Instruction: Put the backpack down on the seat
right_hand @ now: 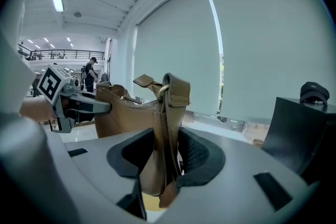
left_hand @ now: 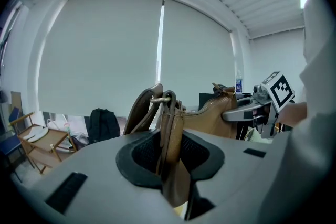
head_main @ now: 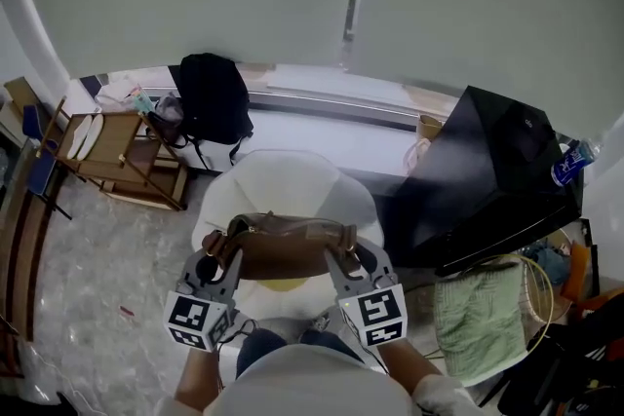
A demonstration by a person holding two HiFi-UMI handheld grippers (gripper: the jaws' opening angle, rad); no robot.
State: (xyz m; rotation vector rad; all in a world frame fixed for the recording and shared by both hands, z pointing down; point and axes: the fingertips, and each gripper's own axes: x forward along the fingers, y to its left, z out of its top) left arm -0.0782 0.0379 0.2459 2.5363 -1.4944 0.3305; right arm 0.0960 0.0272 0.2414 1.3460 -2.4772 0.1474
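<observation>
Backpack (head_main: 288, 253) (brown), held by left tool (head_main: 214, 260), right tool (head_main: 347, 258)

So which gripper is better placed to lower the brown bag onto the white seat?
Neither alone, I think: the left gripper and the right gripper each clamp one end of the brown bag, over the white seat. Lower both together.

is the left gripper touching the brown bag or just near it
Touching. The left gripper view shows the left gripper shut on one end of the brown bag, with the leather pinched between both pads.
</observation>
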